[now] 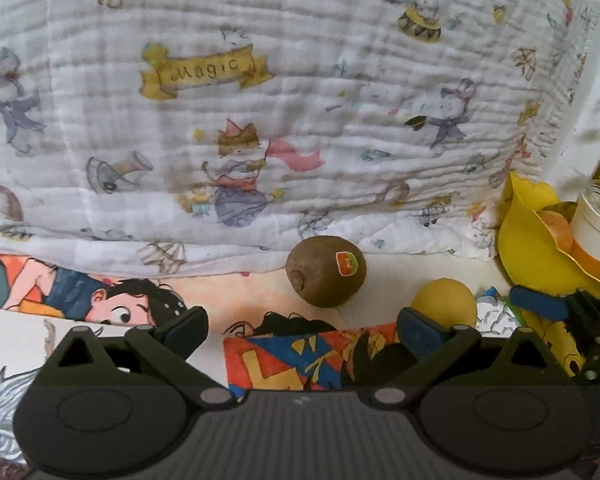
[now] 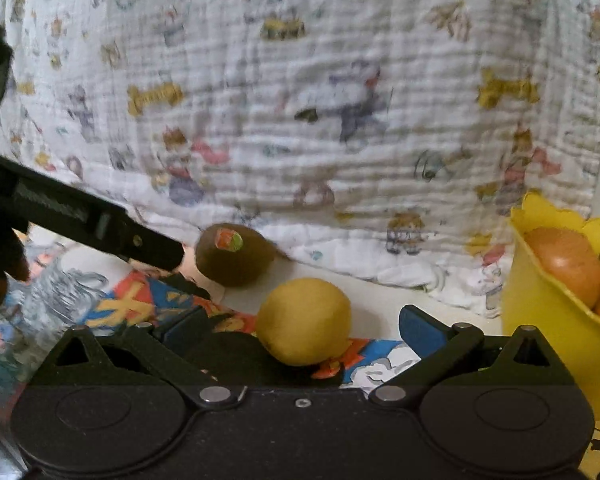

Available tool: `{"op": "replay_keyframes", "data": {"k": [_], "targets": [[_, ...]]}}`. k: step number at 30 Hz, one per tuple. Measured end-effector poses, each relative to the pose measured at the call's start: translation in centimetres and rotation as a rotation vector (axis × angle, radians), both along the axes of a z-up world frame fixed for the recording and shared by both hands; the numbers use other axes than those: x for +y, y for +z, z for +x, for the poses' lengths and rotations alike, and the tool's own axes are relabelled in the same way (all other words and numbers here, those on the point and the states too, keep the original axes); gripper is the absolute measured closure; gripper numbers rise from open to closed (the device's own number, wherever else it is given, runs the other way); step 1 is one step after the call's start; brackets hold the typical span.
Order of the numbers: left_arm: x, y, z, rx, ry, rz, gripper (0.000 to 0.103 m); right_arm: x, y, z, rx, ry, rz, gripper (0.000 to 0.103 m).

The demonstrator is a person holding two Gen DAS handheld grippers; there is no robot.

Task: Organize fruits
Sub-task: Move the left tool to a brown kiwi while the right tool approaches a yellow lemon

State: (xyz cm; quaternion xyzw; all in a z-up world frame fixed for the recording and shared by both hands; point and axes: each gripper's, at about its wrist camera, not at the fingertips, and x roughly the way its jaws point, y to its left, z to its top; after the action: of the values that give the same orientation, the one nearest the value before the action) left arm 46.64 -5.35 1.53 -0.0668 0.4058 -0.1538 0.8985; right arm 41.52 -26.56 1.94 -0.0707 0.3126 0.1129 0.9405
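The left gripper (image 1: 302,330) has its fingers wide apart and empty, the kiwi (image 1: 326,271) lying ahead on the desk (image 1: 388,276). The right gripper (image 2: 300,330) is equally spread, a lemon (image 2: 304,321) between its fingers but untouched. Only the right view shows the yellow bowl (image 2: 548,340) clearly, an orange fruit (image 2: 568,264) inside; only the left shows a white cup (image 1: 596,224)

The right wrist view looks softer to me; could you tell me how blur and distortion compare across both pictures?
Right wrist: printed cloth smeared, kiwi sticker soft. Left wrist: sharper, "Magic" banner readable. Both: fisheye bending, dark corners.
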Motion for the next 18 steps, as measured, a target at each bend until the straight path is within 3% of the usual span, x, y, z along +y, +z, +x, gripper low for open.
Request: {"op": "replay_keyframes", "data": {"k": [9, 18], "targets": [[-0.2, -1.4, 0.5, 0.006, 0.028, -0.004, 0.001, -1.0, -2.4, 2.0, 0.100, -0.024, 0.114, 0.008], [-0.7, -2.2, 0.9, -0.023, 0.033, -0.016, 0.001, 0.4, -2.8, 2.7, 0.102, -0.012, 0.068, 0.012]]}}
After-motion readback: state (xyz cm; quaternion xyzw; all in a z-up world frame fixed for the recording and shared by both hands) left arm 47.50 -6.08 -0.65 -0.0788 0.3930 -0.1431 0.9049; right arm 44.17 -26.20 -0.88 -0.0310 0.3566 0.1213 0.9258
